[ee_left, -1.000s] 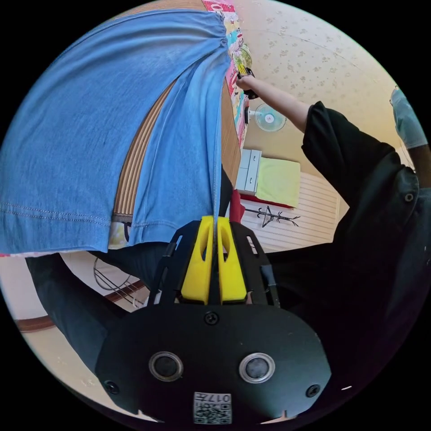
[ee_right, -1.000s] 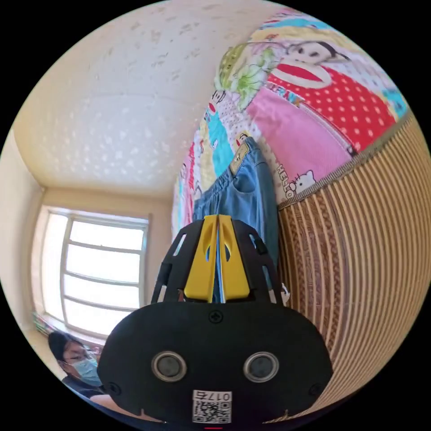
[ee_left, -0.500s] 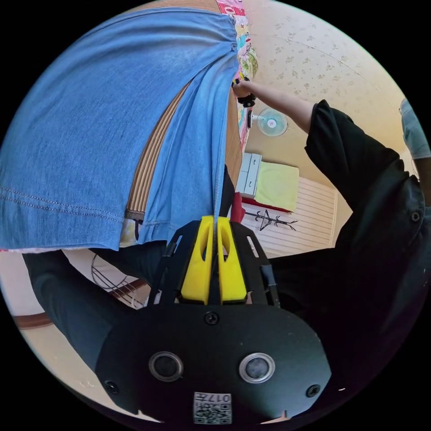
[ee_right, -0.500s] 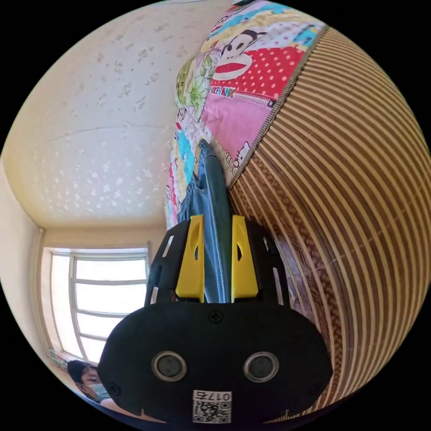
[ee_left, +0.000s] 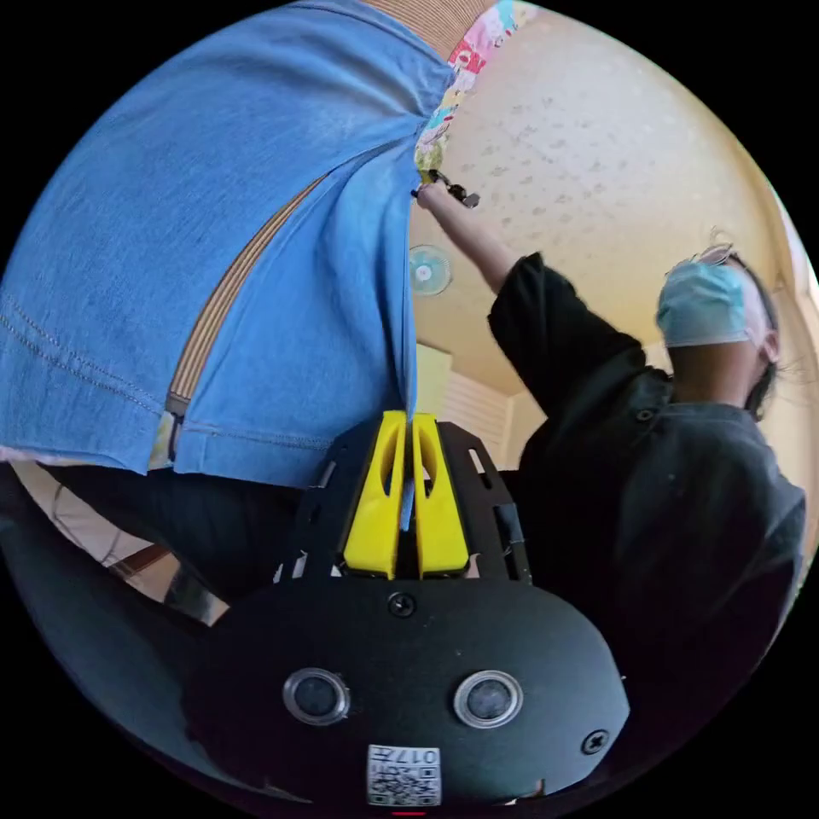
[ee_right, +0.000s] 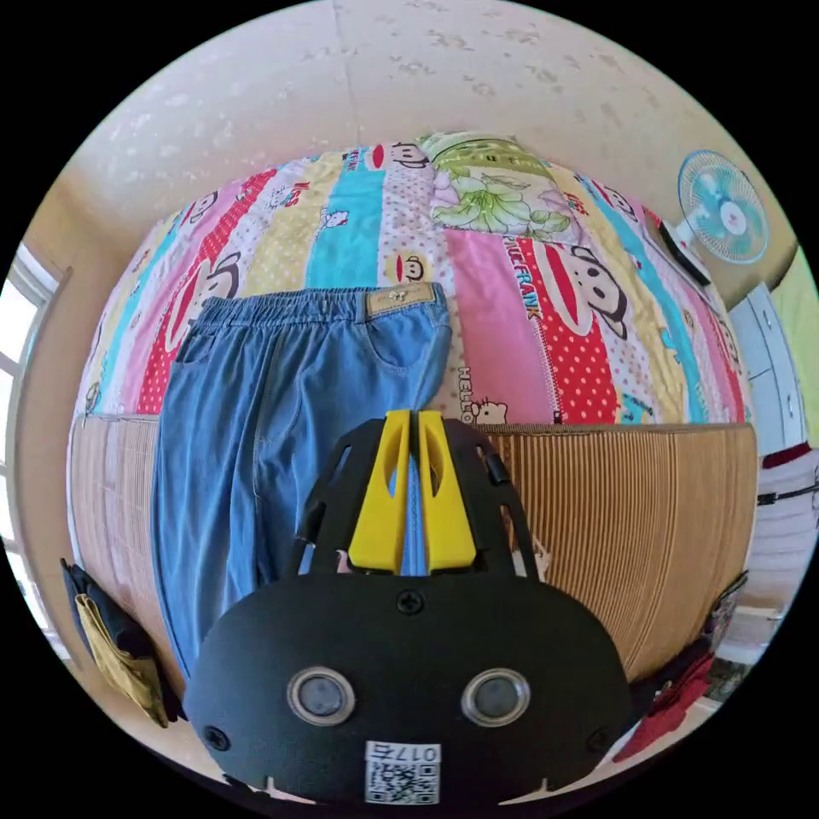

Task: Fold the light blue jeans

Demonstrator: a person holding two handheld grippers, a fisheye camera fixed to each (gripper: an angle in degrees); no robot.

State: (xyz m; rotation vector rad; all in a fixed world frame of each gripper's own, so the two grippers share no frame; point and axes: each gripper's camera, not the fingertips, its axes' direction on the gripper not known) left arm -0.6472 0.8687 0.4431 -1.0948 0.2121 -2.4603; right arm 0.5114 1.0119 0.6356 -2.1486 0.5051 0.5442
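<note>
The light blue jeans (ee_right: pixel 256 409) lie flat on the bed, with the elastic waistband (ee_right: pixel 341 300) on the far side and the legs running toward me. My right gripper (ee_right: pixel 412 418) is shut on the right edge of the near leg, and blue cloth shows between its yellow jaws. In the left gripper view the jeans (ee_left: pixel 213 213) spread wide overhead with both leg hems toward me. My left gripper (ee_left: pixel 408 420) is shut on the edge of one leg near its hem. The right gripper (ee_left: pixel 448 186) appears far off in a hand, at the jeans' other end.
A colourful patchwork quilt (ee_right: pixel 512 324) covers the far part of the bed and a striped bamboo mat (ee_right: pixel 631 512) the near part. A fan (ee_right: pixel 721 205) stands at the right. Dark and yellow cloth (ee_right: pixel 119 648) hangs off the left edge. A person in dark clothes (ee_left: pixel 665 478) stands close.
The right gripper, shut a second ago, opened around the jeans' edge half a second ago and is shut on it again. Both cameras have swung; the right view now looks across the bed.
</note>
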